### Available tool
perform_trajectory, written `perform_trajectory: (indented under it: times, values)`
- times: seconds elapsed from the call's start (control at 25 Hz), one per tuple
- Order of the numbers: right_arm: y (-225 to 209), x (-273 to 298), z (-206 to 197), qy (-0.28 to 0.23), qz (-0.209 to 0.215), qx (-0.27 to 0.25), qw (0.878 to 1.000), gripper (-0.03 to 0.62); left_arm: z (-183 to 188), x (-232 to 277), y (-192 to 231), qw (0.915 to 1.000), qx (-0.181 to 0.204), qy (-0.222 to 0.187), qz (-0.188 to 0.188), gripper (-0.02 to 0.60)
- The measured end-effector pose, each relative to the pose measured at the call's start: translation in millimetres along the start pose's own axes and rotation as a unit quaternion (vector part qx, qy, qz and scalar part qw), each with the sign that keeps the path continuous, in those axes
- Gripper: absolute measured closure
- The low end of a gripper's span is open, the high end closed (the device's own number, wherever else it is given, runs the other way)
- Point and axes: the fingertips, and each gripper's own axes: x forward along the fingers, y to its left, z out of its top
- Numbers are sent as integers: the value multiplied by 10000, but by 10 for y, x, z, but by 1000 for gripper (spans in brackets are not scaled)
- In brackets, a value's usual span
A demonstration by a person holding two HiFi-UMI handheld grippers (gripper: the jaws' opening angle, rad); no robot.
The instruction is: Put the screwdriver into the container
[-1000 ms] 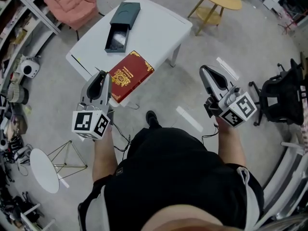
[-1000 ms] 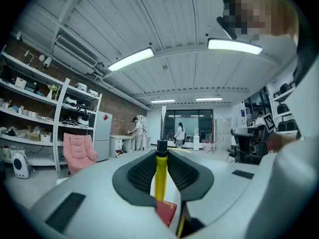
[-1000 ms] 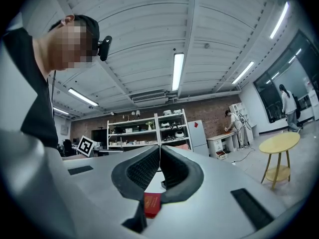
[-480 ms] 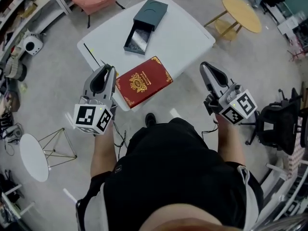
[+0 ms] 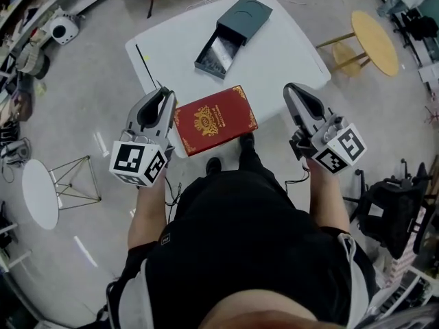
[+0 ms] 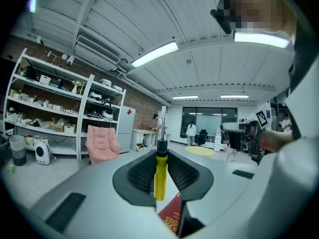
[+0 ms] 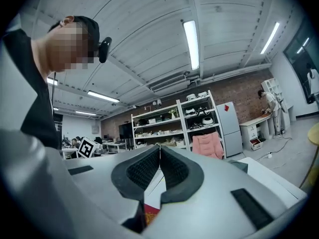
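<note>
While left tongs (image 5: 164,93) pinch the screwdriver (image 6: 160,176) and right tongs (image 5: 292,89) sit closed, a red book (image 5: 215,120) lies before the container (image 5: 241,18).

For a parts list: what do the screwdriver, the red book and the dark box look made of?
The screwdriver: smooth yellow handle with a black end, probably plastic. The red book: cover with gold ornament, likely coated board or leatherette. The dark box: matte, sharp-edged, with a sliding tray, probably cardboard.

The head view looks steeply down from above the person onto the desk (image 5: 288,53), the left gripper (image 5: 163,93) and the right gripper (image 5: 292,89), while each gripper view, close behind its own jaws, faces across the room, both catching the red book (image 6: 172,218) and the pink chair (image 6: 101,142).
</note>
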Motion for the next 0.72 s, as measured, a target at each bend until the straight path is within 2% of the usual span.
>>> perform_trajectory:
  times: [0.16,0.48,0.72]
  values:
    - [-384,187,32,130,275,157,9994,563,-32,266,40,9992,-104,246,282,503]
    - [-1389,431,65,356,817,343,9954,563,-156,1143,-40,9943,-303,711,734,503]
    - [-1941,566,67,493,1147,421,9913,563,-186,1657,-97,9905,-417,841,1009,503]
